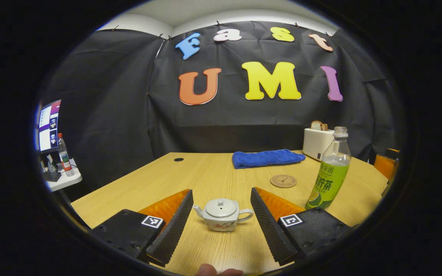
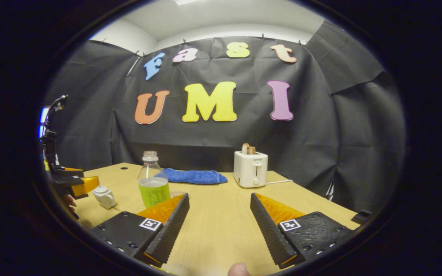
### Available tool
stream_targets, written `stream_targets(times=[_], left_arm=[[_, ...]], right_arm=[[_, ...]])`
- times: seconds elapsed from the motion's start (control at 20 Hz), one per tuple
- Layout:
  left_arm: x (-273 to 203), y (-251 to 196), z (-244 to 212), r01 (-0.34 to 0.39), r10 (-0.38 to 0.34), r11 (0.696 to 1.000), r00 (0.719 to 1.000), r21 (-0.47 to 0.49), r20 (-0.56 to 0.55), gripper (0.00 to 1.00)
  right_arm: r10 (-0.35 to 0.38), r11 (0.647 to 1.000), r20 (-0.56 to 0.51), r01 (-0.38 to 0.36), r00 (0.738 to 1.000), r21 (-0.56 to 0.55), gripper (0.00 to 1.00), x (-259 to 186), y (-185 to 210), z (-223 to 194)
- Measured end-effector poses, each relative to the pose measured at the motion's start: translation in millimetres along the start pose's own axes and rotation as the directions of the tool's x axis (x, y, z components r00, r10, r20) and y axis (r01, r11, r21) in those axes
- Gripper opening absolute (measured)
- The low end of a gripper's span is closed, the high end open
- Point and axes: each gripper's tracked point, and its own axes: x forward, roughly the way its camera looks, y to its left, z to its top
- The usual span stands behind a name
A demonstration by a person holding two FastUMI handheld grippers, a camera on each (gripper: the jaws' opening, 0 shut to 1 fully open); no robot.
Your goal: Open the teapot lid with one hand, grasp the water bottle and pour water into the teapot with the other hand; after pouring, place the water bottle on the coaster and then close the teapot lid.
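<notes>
Teapot (image 1: 221,214), lid on, sits on the wooden worktop (image 1: 213,172) between the spread fingers of the left gripper (image 1: 221,220), touching neither. Just right of it stands an uncapped bottle (image 1: 330,170) of green drink, with a round coaster (image 1: 283,181) nearby and a folded blue towel (image 1: 267,158) and white toaster (image 1: 317,143) behind. Right gripper (image 2: 219,222) hovers over bare worktop, fingers wide apart, the bottle ahead to its left.
</notes>
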Motion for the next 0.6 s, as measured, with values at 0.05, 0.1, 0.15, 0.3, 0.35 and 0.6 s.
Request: stream_targets(times=[0.05, 0.1, 0.15, 0.3, 0.35, 0.6], left_arm=[[7.2, 0.5, -3.4, 0.004, -0.004, 1.000, 1.000, -0.004, -0.021, 0.93], [11.4, 1.9, -7.6, 0.002, -0.002, 1.000, 0.999, -0.007, -0.040, 0.92], [16.4, 3.5, -9.7, -0.003, 0.003, 1.000, 0.999, -0.005, -0.052, 0.89], [28.5, 2.8, -16.4, -0.005, 0.005, 1.000, 0.996, 0.007, -0.088, 0.79], [30.8, 2.8, -20.3, -0.006, 0.007, 1.000, 0.995, 0.013, -0.104, 0.72], [35.8, 2.0, -18.3, -0.020, 0.024, 0.999, 0.995, 0.034, -0.098, 0.39]], right_arm=[[-0.005, 1.000, -0.004, 0.005, 1.000, -0.003, 0.95, 1.5, -2.1, -1.2], [-0.006, 1.000, -0.010, 0.006, 1.000, -0.004, 0.97, 3.2, -3.5, -2.6], [-0.005, 1.000, -0.019, 0.005, 1.000, -0.004, 0.97, 4.8, -2.9, -5.8], [-0.009, 1.000, -0.046, 0.008, 0.999, -0.010, 0.95, 10.8, -5.9, -12.6], [-0.009, 1.000, -0.048, 0.008, 0.999, -0.011, 0.95, 11.9, -6.7, -13.0], [0.008, 1.000, -0.051, -0.009, 0.999, -0.021, 0.95, 18.1, -2.1, -13.6]])
